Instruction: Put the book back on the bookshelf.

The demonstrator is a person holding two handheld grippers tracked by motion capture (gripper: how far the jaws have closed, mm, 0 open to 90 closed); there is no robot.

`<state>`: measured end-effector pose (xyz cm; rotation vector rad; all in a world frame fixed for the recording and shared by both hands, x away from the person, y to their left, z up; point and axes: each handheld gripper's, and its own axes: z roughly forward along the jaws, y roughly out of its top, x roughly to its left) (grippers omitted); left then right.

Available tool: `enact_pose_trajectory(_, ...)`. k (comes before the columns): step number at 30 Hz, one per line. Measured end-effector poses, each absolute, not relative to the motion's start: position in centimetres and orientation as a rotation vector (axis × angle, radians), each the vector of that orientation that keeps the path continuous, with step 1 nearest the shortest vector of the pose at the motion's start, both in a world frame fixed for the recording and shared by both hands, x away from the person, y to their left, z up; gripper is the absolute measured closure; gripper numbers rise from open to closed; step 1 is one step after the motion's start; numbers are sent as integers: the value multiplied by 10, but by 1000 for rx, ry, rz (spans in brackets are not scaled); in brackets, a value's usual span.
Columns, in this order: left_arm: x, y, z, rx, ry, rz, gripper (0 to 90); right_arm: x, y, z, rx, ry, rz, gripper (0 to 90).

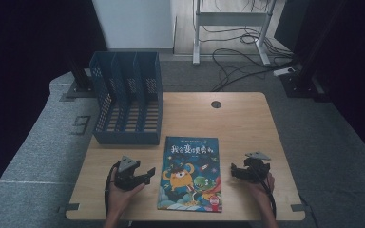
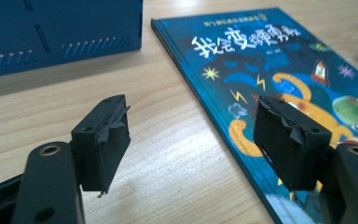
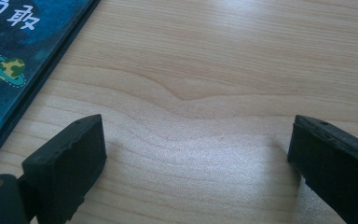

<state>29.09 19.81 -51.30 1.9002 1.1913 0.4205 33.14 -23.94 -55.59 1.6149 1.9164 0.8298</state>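
Note:
A blue picture book (image 1: 190, 173) with a cartoon monster cover lies flat on the wooden table (image 1: 237, 118), near its front edge. My left gripper (image 1: 145, 175) rests open just left of the book, held by a hand. In the left gripper view its jaws stand apart (image 2: 191, 140) over bare wood, with the book (image 2: 270, 74) under the right jaw. My right gripper (image 1: 235, 171) sits open to the right of the book. Seen from the right gripper view, its jaws (image 3: 196, 154) are spread wide over bare table, and the book's edge (image 3: 23, 65) is at the left.
A blue file rack (image 1: 128, 97) with several slots stands at the table's back left; its base (image 2: 60, 32) shows in the left gripper view. A cable hole (image 1: 216, 104) sits near the back edge. Cables and a desk frame (image 1: 230, 28) lie on the floor beyond.

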Motion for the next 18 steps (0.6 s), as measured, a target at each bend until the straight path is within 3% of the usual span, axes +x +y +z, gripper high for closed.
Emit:
enact_pose_trajectory(9,294,196,-509,1866,1186,394,266,329,-240,-556,1620,1901,826,66)
enact_pose_trajectory(12,291,188,-507,1838,1160,450,278,326,-242,-554,1627,1903,824,94)
enact_pose_trajectory(18,285,181,-508,1883,1119,442,273,327,-245,-552,1651,1887,841,124)
